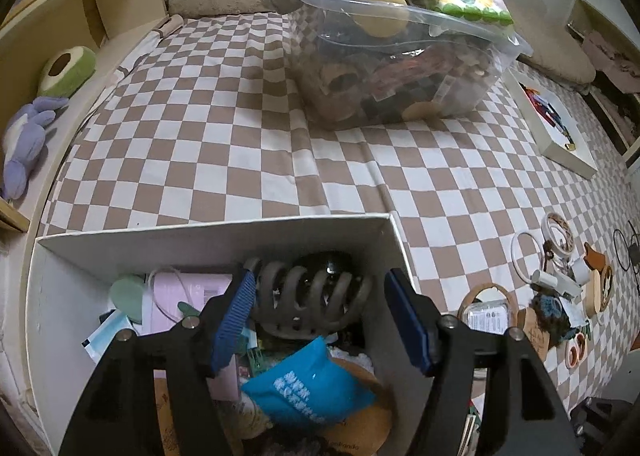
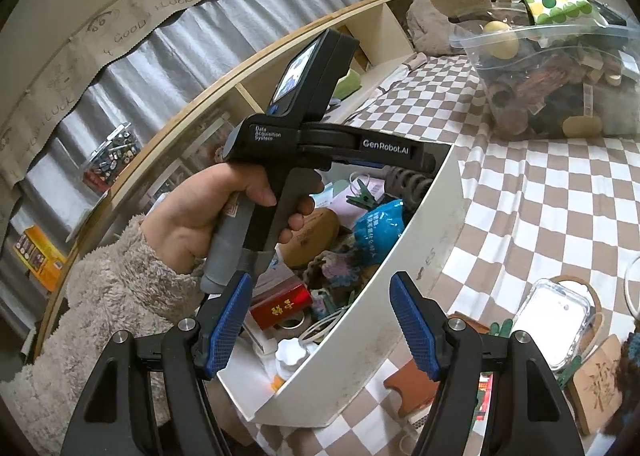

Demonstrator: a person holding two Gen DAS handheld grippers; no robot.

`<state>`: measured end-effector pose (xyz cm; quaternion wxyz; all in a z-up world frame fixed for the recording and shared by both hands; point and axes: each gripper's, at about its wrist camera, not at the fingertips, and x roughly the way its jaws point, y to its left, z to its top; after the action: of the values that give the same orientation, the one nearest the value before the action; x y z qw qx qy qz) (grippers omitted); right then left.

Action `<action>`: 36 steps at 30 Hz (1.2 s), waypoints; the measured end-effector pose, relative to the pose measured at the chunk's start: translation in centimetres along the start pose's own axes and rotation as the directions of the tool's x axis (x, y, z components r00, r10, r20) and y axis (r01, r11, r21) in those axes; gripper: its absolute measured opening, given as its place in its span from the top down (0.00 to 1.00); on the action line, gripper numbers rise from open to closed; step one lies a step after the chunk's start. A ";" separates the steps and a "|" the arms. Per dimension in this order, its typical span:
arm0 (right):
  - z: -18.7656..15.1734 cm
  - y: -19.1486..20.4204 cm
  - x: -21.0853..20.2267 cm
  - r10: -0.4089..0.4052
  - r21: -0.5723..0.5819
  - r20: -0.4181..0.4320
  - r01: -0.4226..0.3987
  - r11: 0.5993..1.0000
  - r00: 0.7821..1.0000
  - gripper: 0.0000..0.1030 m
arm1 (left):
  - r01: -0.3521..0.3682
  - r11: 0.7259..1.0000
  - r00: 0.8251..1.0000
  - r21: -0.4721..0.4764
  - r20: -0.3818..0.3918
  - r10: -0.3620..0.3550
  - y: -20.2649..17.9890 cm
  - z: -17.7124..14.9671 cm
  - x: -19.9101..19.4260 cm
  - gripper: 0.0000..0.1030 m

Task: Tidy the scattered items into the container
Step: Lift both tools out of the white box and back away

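Observation:
A white box (image 1: 216, 232) on the checkered bedspread holds several small items, among them a blue packet (image 1: 300, 388). My left gripper (image 1: 320, 304) points down into the box, open. A grey-brown hair claw clip (image 1: 312, 296) lies between its blue pads, and the right pad stands clear of it. In the right wrist view a hand (image 2: 208, 216) holds that left gripper over the box (image 2: 400, 296), with the clip (image 2: 408, 180) at its tip. My right gripper (image 2: 320, 296) hovers open and empty above the box's near wall. Scattered rings (image 1: 528, 256), a clear case (image 2: 548, 324) and a wooden tag (image 2: 600, 388) lie to the right.
A clear plastic tub (image 1: 400, 68) full of items stands further back on the bed, with a green packet on top. A flat white tray (image 1: 560, 132) lies at the right edge. Plush toys (image 1: 24, 144) sit on a wooden shelf along the left side.

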<state>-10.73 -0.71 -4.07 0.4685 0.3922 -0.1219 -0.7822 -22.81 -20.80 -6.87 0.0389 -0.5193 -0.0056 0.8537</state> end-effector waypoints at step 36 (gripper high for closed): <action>-0.6 4.8 -5.7 -0.043 -0.069 0.085 0.049 0.996 0.995 0.31 | -0.108 0.994 0.972 -0.020 0.209 0.110 -3.2 -9.1 -10.9 0.01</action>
<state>-5.79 1.53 1.08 0.4584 0.3451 -0.1041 -0.8123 -9.50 -18.66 -1.23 -0.0111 -0.4259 0.0152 0.9046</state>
